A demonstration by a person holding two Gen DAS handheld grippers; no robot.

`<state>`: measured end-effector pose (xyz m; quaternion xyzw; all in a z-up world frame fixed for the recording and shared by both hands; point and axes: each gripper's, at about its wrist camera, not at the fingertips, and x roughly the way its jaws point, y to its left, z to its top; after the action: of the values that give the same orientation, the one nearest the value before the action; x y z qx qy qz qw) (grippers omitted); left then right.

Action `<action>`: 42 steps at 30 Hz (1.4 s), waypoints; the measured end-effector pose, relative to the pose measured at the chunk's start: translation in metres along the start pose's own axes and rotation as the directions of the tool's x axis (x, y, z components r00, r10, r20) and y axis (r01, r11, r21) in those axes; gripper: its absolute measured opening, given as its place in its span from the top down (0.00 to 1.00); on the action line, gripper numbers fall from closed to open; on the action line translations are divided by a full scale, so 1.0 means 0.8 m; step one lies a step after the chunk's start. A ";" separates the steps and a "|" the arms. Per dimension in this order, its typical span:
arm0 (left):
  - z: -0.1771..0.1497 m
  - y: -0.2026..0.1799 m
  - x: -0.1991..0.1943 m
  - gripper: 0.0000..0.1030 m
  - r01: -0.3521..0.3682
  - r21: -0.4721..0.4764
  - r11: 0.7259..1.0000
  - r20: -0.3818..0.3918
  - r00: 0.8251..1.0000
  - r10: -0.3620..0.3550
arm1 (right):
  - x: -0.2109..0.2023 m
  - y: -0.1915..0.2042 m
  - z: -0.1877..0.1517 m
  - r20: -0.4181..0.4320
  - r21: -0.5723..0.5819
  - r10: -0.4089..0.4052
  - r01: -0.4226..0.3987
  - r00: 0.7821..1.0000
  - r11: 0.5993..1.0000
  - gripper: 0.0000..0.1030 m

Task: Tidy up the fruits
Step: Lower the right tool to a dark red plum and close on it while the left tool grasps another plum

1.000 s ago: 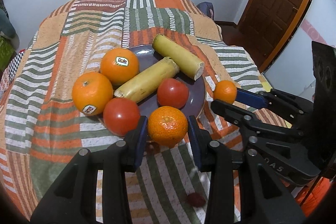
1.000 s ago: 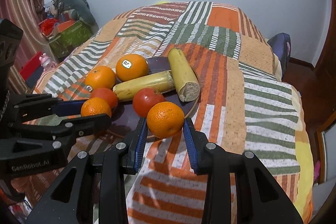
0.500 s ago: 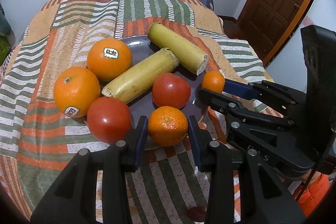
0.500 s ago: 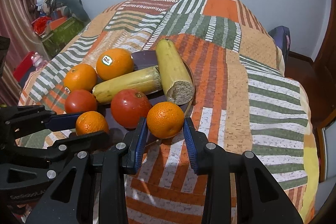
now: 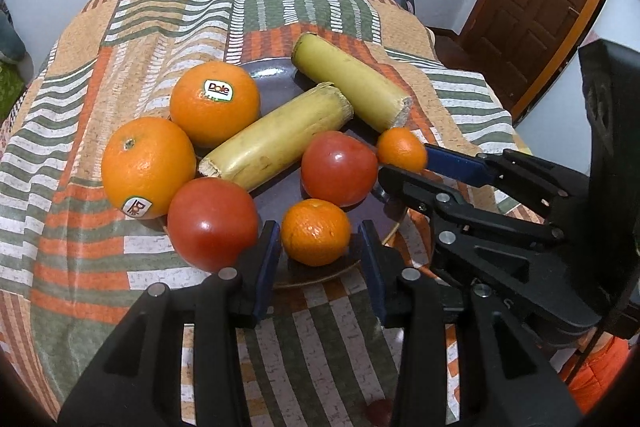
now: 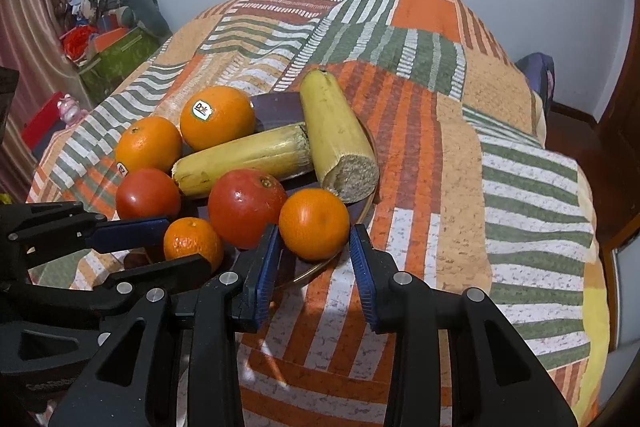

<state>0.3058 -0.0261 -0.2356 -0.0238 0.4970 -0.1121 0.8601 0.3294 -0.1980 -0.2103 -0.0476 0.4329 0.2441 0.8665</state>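
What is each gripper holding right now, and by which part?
The right gripper clamps a small round orange mandarin by its opposite sides. The left gripper holds nothing: a second mandarin sits on the dark plate between its fingers, untouched.

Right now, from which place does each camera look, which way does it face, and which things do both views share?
Left wrist: sits on the left gripper, faces the dark round plate; its fingers flank a small orange mandarin; right gripper enters from the right.
Right wrist: sits on the right gripper, faces the plate from the other side; left gripper shows at left.
Shared: plate, fruits, both grippers.
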 end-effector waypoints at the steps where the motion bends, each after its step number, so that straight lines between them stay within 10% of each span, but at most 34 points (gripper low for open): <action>1: 0.000 0.001 -0.001 0.59 0.001 -0.001 1.000 0.000 1.000 -0.001 | 0.000 -0.001 0.000 -0.001 0.001 -0.001 0.001 1.000 1.000 0.67; 23: -0.035 0.023 -0.132 0.51 -0.065 0.005 0.998 0.132 0.989 0.064 | -0.087 0.045 -0.034 0.042 -0.061 0.029 -0.027 0.999 0.998 0.62; 42: -0.121 0.056 -0.142 0.39 -0.081 -0.029 0.996 0.017 0.997 0.081 | -0.050 0.109 -0.102 -0.136 -0.117 0.103 -0.119 0.985 0.986 0.72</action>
<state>0.1757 0.0487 -0.1947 -0.0169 0.4912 -0.0698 0.8681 0.2093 -0.1610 -0.2187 -0.0933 0.4742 0.3152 0.8167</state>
